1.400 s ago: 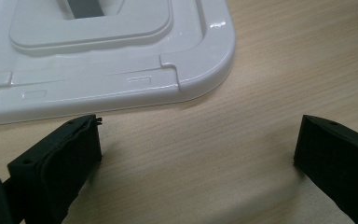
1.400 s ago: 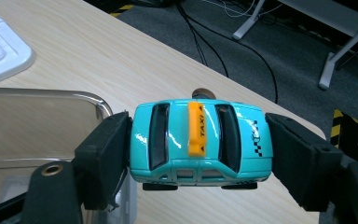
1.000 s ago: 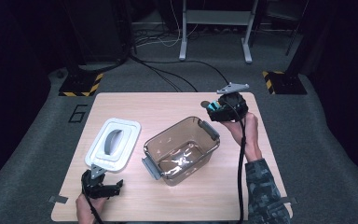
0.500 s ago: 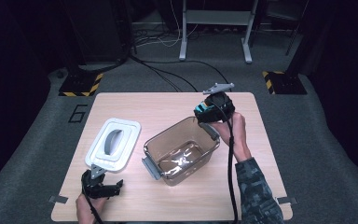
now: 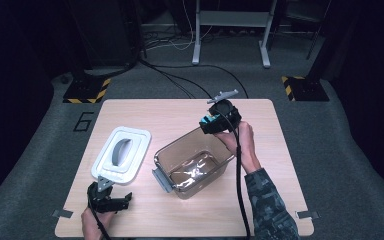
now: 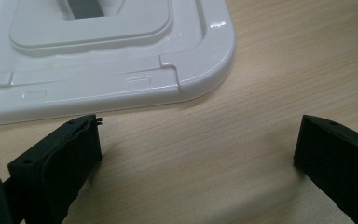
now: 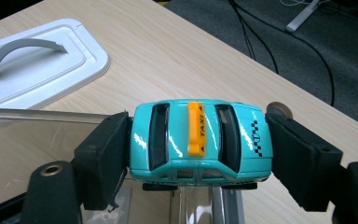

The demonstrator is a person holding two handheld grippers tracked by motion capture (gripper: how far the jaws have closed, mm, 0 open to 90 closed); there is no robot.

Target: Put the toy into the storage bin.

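A teal toy taxi (image 7: 200, 137) with an orange roof sign sits crosswise between the jaws of my right gripper (image 7: 198, 149), which is shut on it. In the high view this right gripper (image 5: 211, 121) hovers over the far rim of the clear plastic bin (image 5: 192, 167), with the taxi (image 5: 207, 120) at its tip. The white lid (image 5: 121, 153) with a grey handle lies flat left of the bin. My left gripper (image 5: 111, 201) rests open near the table's front edge, just short of the lid (image 6: 107, 51), with bare wood between its jaws.
The wooden table (image 5: 260, 195) has free room at the right and along the front. Beyond the far edge are cables (image 5: 180, 80), a metal stand's legs (image 5: 230, 30) and two hazard-striped floor blocks (image 5: 85, 92).
My right gripper has carried the taxi leftward and slightly nearer, from the table's far right to above the bin's far rim. The left gripper has stayed put.
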